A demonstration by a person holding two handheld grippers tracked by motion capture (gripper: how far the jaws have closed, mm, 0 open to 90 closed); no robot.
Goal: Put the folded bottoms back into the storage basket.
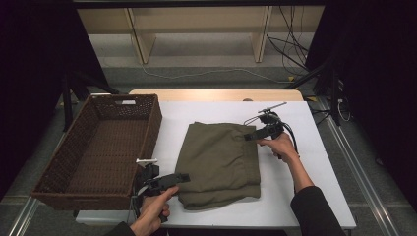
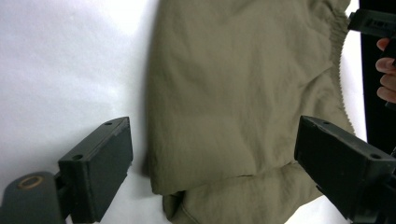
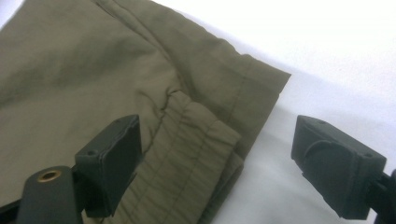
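Flanking the folded olive trousers [image 1: 220,164] on the worktop [image 1: 295,206], our left claw [image 1: 185,177] and right claw [image 1: 247,137] gape wide, empty; next we must close on opposite corners.

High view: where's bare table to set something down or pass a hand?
Free: the white table right of the folded olive garment, and the strip beyond it. Tight: the gap between garment and wicker basket, where the open left gripper sits; the open right gripper crowds the garment's far right corner.

One folded olive garment [image 1: 221,160], one wicker basket [image 1: 98,147], two grippers: left gripper [image 1: 181,178], right gripper [image 1: 249,136].
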